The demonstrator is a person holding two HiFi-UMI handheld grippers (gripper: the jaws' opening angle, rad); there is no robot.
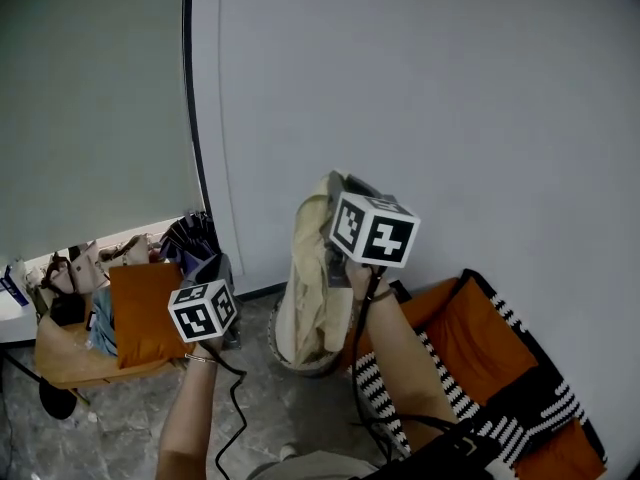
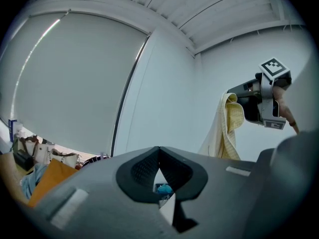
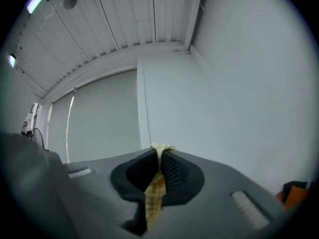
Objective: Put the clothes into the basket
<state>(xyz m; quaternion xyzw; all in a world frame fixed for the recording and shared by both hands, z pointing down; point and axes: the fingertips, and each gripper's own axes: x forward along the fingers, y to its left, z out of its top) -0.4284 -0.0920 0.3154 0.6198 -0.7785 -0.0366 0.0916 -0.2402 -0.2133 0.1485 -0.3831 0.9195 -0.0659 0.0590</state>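
A pale yellow checked cloth hangs from my right gripper, raised in front of the wall. Its lower end drops into a round basket on the floor below. In the right gripper view the right gripper is shut on a fold of the cloth, which pokes out above the tips. My left gripper is lower and to the left of the basket. In its own view my left gripper has its tips together with nothing between them, and the cloth hangs at the right.
An orange cushion and several bags lie on a seat at the left. An orange throw with black-and-white stripes lies at the right. A roller blind and a plain wall stand behind. The floor is grey marbled tile.
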